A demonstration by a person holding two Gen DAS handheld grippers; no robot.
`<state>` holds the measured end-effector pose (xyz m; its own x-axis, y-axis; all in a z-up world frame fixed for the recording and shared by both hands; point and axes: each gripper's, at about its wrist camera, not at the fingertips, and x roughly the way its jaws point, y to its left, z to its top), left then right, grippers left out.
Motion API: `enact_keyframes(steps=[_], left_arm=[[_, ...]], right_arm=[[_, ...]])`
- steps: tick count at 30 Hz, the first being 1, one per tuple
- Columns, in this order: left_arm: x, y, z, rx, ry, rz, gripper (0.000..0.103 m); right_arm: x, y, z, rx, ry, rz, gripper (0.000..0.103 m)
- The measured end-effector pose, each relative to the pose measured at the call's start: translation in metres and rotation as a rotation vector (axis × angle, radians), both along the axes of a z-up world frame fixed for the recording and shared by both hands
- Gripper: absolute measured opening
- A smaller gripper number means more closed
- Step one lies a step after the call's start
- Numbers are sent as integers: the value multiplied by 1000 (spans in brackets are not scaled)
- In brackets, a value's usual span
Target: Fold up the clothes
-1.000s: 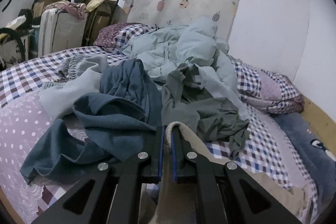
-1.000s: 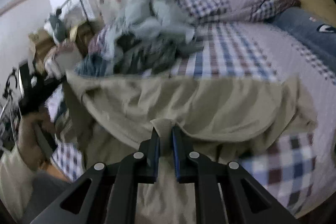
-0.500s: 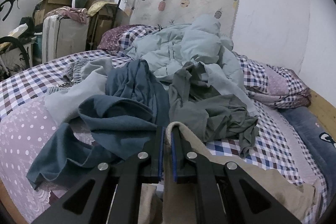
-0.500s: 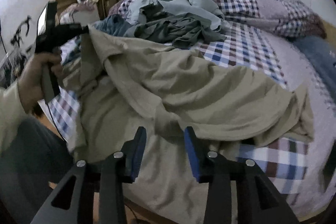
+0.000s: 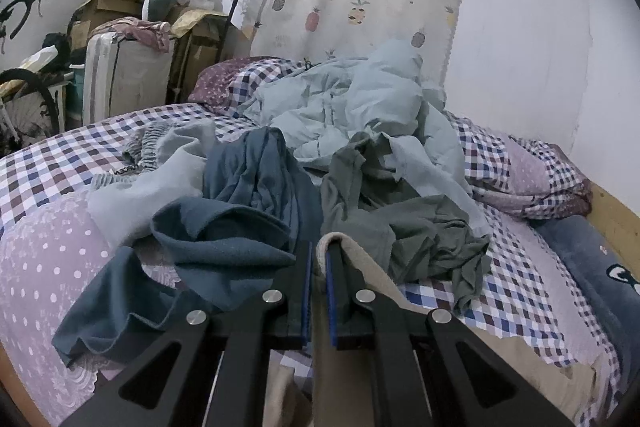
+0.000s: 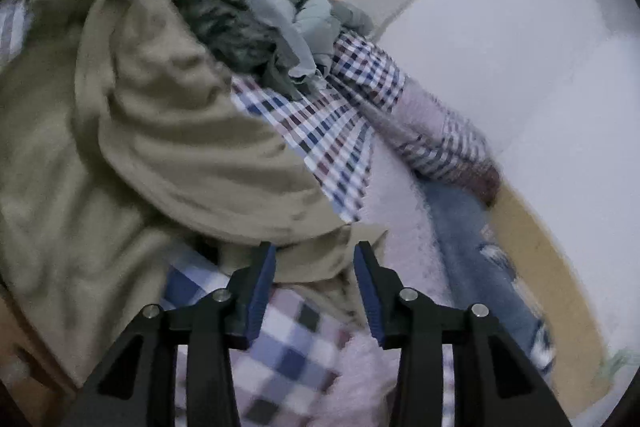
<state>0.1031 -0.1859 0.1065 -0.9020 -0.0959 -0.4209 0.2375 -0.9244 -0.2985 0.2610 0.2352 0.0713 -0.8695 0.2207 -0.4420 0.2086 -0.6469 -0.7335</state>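
Note:
My left gripper (image 5: 318,255) is shut on an edge of a beige garment (image 5: 404,291), which hangs down between its fingers and trails right across the bed. In the right wrist view the same beige garment (image 6: 168,147) lies spread over the bed's left side. My right gripper (image 6: 314,255) is open and empty, its fingers just above the garment's lower corner. The view is blurred and tilted. A pile of clothes lies behind: a blue garment (image 5: 240,203), a grey-green one (image 5: 404,223) and a pale blue one (image 5: 360,115).
The bed has a checked sheet (image 5: 60,163) and a dotted lilac cover (image 5: 36,267). A navy plush blanket (image 5: 592,267) lies at the right by the wooden bed rim (image 5: 616,219). Boxes and a clothes rack (image 5: 120,27) stand at the back left.
My right gripper let go of the beige garment, opened wide, and swung to the right toward its lower corner. My left gripper kept its hold and rose slightly.

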Motion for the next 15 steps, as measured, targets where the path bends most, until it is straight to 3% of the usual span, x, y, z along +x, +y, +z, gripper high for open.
enact_keyframes(steps=[5, 15], left_arm=[[-4, 1, -1, 2, -3, 10, 6], [-6, 3, 0, -4, 1, 11, 6]], right_arm=[[-9, -4, -31, 170, 33, 51, 54], [-38, -4, -66, 346, 67, 80, 57]])
